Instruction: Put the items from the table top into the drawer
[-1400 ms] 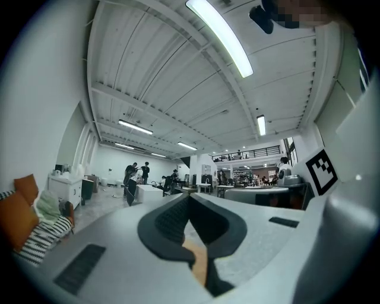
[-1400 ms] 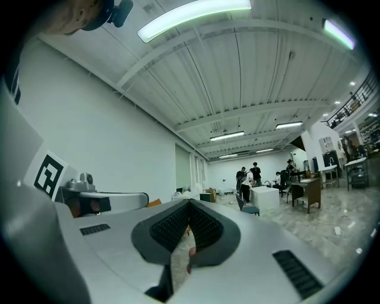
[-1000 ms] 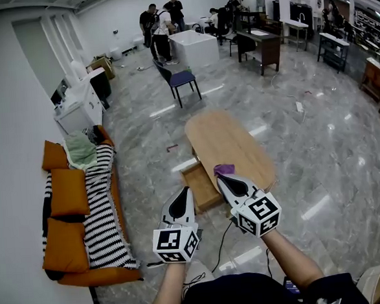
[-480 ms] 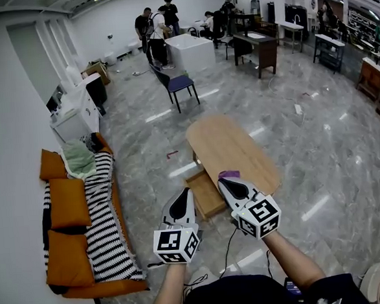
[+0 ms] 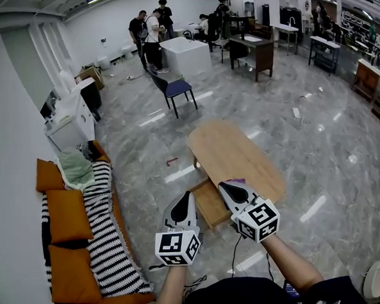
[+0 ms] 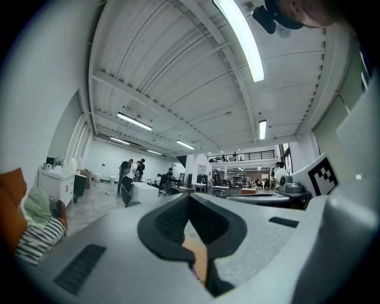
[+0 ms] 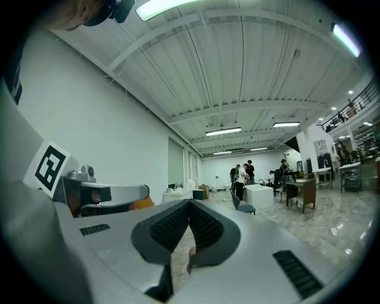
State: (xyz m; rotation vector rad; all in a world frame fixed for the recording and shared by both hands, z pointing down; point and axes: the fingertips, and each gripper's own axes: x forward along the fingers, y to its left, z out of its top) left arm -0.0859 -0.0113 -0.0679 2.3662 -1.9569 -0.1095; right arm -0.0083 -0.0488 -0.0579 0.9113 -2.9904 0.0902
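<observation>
An oval wooden table point(image 5: 238, 151) stands on the marble floor ahead, and its drawer point(image 5: 211, 204) is pulled open on the near left side. A small purple item point(image 5: 240, 180) lies on the table's near end, mostly hidden behind my right gripper. My left gripper point(image 5: 187, 193) is held level short of the drawer's left side, its jaws shut and empty. My right gripper point(image 5: 221, 183) hovers in front of the table's near end, also shut with nothing in it. Each gripper's own view shows its tips meeting, the left gripper point(image 6: 190, 196) and the right gripper point(image 7: 190, 205).
An orange and striped sofa point(image 5: 86, 240) runs along the left wall, with a white cabinet point(image 5: 68, 121) beyond it. A blue chair point(image 5: 176, 87) stands past the table. People stand around a white block point(image 5: 186, 54) at the back. A black cable point(image 5: 239, 248) trails on the floor.
The table and open drawer have come nearer and lower in the head view as both grippers travel forward together. Both stay shut.
</observation>
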